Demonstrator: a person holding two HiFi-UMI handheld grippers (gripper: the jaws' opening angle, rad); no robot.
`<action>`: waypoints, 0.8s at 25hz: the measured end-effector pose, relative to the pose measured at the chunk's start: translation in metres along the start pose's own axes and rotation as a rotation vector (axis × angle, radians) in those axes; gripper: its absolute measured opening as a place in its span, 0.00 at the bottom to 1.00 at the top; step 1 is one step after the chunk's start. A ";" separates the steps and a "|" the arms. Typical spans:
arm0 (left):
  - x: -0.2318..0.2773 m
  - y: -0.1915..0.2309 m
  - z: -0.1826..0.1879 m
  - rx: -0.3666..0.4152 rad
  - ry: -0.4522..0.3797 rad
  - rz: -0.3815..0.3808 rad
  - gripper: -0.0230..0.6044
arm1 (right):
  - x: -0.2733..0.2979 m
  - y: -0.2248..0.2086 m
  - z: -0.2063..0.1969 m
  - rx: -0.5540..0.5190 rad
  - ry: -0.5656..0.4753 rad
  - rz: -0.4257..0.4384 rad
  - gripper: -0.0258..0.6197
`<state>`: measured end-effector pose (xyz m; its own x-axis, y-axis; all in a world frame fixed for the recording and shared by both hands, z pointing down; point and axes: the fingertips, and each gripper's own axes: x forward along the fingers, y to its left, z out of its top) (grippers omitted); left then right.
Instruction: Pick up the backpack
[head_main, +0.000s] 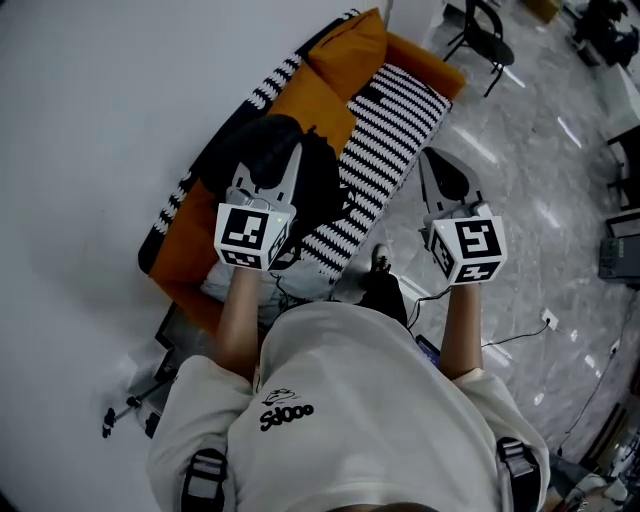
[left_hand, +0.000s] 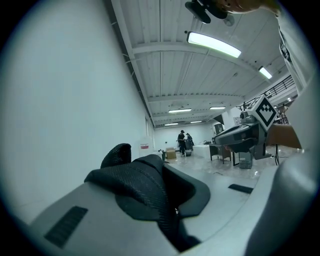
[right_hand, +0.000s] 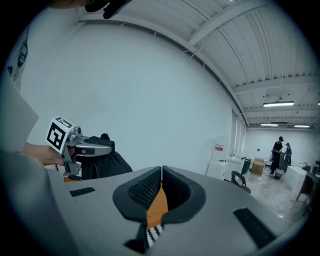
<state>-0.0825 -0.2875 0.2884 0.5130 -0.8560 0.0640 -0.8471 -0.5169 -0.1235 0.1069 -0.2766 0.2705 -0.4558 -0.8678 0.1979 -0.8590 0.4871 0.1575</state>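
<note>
Left gripper view: fingers pinch backpack strap.

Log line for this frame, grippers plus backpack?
left gripper: shut on backpack | right gripper: shut, empty | backpack: over sofa
</note>
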 end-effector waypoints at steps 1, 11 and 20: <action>-0.004 0.001 0.006 0.002 -0.006 0.003 0.09 | -0.001 0.003 0.005 -0.009 -0.007 0.002 0.09; -0.027 0.002 0.051 0.025 -0.036 -0.013 0.09 | -0.016 0.015 0.045 -0.032 -0.075 0.011 0.09; -0.044 0.002 0.081 0.030 -0.054 -0.005 0.09 | -0.024 0.026 0.075 -0.053 -0.112 0.037 0.09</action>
<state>-0.0955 -0.2497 0.2055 0.5248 -0.8511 0.0114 -0.8403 -0.5202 -0.1526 0.0782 -0.2509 0.1973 -0.5124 -0.8534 0.0961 -0.8292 0.5208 0.2031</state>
